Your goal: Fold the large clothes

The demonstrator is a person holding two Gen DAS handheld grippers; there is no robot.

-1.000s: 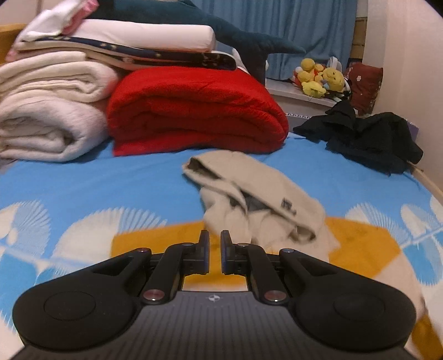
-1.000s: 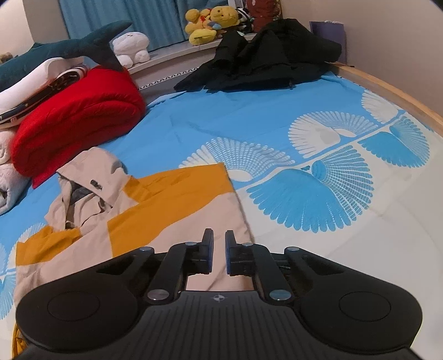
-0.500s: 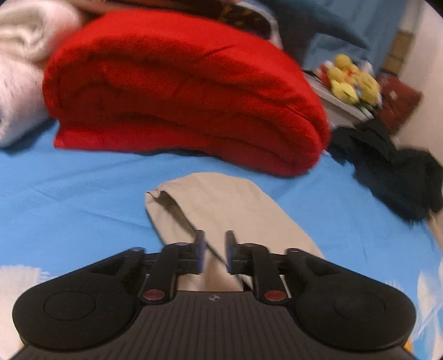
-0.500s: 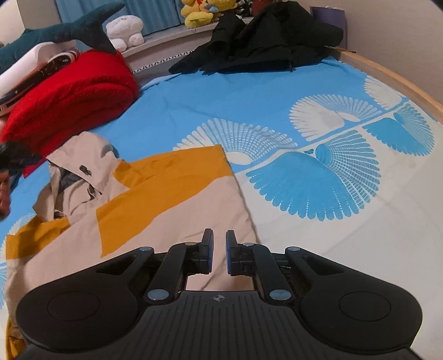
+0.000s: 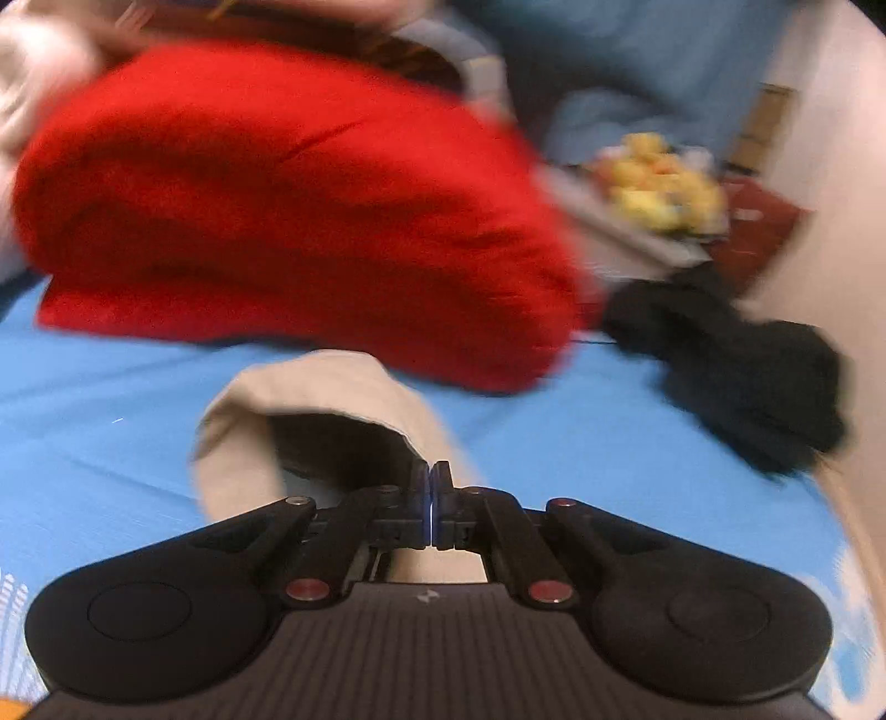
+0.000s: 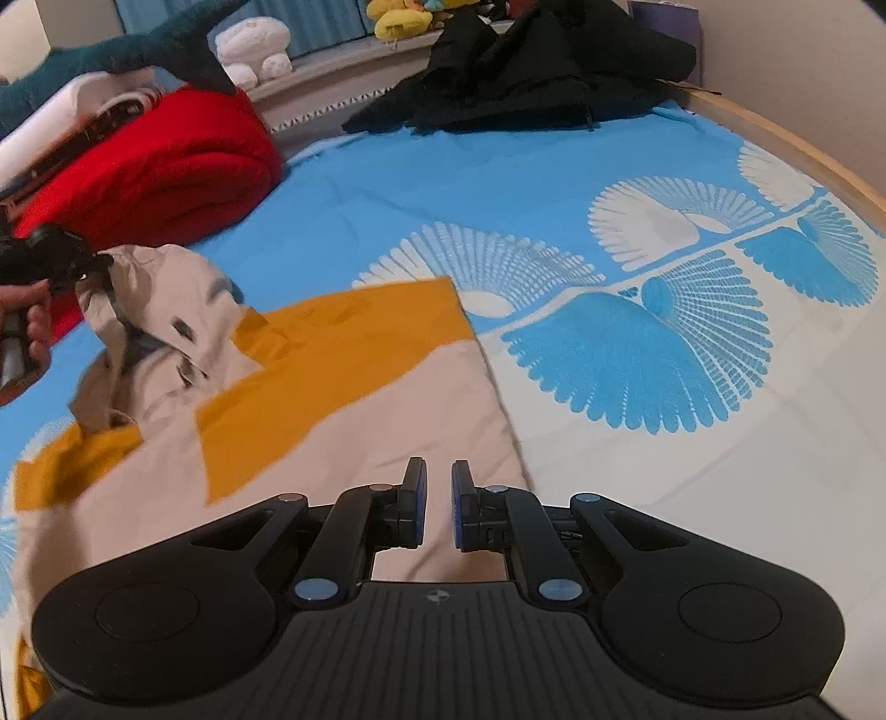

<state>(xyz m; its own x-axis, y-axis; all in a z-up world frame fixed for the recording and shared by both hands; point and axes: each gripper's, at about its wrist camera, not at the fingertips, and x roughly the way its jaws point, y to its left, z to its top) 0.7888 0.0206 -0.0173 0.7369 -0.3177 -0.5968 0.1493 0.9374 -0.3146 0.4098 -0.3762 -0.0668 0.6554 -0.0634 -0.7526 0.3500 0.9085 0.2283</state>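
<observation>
A folded red blanket [image 6: 149,166] is seen at 10 o'clock on the blue fan-patterned bedsheet [image 6: 554,183], with a dark teal plush shark [image 6: 133,55] lying over the stacked white bedding [image 6: 72,105] above it. A heap of black clothing [image 6: 531,72] is recorded at 12 to 1 o'clock, against the far edge of the bed, with a white mushroom-shaped plush [image 6: 255,50] and yellow plush toys [image 6: 398,19] on the ledge behind, before a blue curtain [image 6: 310,22]. In the left wrist view, much blurred, the same blanket fills 10 to 12 o'clock, and a dark red cushion [image 5: 758,221] is noted at 2 o'clock.
</observation>
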